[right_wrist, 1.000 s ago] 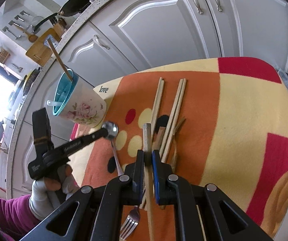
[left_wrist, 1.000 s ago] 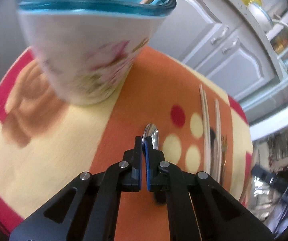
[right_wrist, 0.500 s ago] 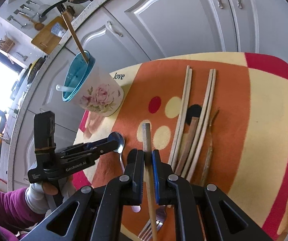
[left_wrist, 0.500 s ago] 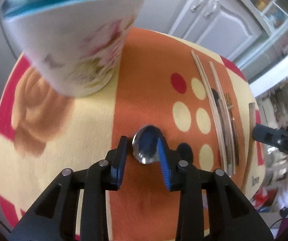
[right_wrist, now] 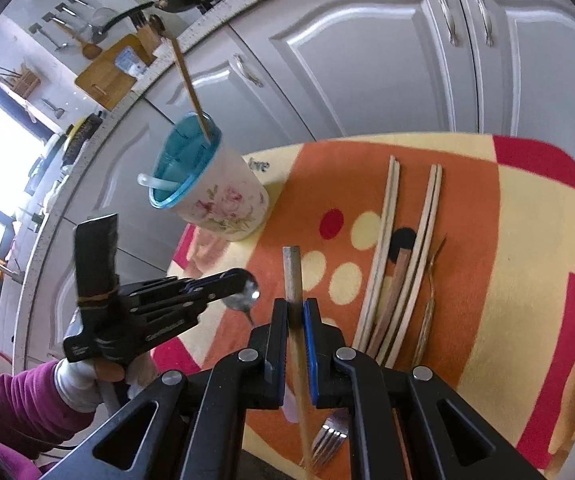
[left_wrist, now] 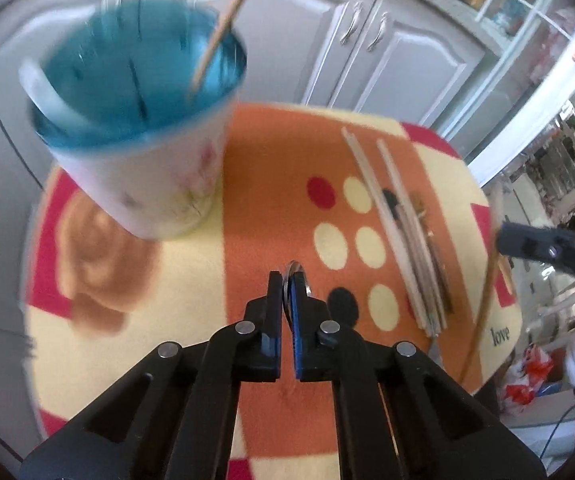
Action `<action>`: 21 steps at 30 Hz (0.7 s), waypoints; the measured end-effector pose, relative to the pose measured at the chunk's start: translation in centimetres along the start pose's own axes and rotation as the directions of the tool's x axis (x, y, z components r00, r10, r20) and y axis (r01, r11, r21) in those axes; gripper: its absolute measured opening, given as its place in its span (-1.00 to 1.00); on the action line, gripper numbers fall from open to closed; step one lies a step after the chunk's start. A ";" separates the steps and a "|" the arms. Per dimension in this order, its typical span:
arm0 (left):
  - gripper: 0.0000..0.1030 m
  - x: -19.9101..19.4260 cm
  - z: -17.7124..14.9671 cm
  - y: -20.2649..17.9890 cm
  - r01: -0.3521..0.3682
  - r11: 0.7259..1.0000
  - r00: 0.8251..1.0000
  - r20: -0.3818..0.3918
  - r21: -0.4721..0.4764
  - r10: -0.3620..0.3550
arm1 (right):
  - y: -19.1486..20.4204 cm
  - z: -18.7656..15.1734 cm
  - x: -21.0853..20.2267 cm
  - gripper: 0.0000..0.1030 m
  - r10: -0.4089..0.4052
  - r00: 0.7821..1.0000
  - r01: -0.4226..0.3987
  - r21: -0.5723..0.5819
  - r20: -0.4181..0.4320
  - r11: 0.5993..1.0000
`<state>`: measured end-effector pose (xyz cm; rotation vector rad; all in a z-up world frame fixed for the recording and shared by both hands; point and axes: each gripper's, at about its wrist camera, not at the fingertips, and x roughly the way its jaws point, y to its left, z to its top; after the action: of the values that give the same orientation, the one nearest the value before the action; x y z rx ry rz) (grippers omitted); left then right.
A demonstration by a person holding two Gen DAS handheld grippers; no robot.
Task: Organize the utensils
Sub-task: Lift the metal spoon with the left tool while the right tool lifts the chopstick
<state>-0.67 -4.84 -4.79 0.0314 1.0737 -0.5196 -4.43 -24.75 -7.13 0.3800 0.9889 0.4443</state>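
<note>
My left gripper (left_wrist: 286, 280) is shut on a metal spoon (left_wrist: 296, 270), held above the mat; it also shows in the right wrist view (right_wrist: 223, 286) with the spoon bowl (right_wrist: 243, 292). My right gripper (right_wrist: 296, 306) is shut on a wooden chopstick (right_wrist: 293, 276), lifted off the mat. A floral cup with a blue inside (left_wrist: 143, 128) (right_wrist: 211, 188) stands at the far left of the mat and holds a wooden stick and a white utensil. Chopsticks (right_wrist: 387, 256) (left_wrist: 399, 232) lie in a row on the mat.
The orange, yellow and red mat (right_wrist: 507, 280) covers a small round table. A metal fork (right_wrist: 329, 440) lies near the front edge, a thin brass fork (right_wrist: 431, 292) right of the chopsticks. Grey cabinet doors (right_wrist: 367, 60) stand behind.
My left gripper opened around the spoon half a second ago and has now shut on it and lifted it. My right gripper keeps the chopstick and has drifted slightly.
</note>
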 end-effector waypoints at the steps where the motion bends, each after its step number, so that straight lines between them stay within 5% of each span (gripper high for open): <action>1: -0.97 -1.6 0.3 0.0 -0.004 1.000 1.000 0.026 0.014 0.004 | 0.2 0.0 -0.5 -0.85 0.002 1.000 -0.002 -0.004 0.013 1.000; 7: -0.96 -8.2 1.5 1.2 -0.045 0.998 0.991 0.126 0.031 0.041 | 3.1 1.1 -3.1 -0.85 0.012 0.996 -0.005 -0.081 0.088 0.997; 12: -0.97 -14.7 3.4 2.5 -0.080 0.996 0.968 0.241 0.034 0.070 | 5.8 2.6 -5.1 -0.86 0.046 0.988 -0.026 -0.133 0.145 0.991; 21: -0.96 -22.6 9.0 5.6 -0.203 0.979 0.894 0.406 -0.008 0.189 | 13.0 8.9 -9.5 -0.86 0.107 0.960 -0.030 -0.283 0.259 0.959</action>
<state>0.83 6.39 17.42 0.0588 0.6445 -0.3407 -3.66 -19.63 10.59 0.2150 0.6354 0.5699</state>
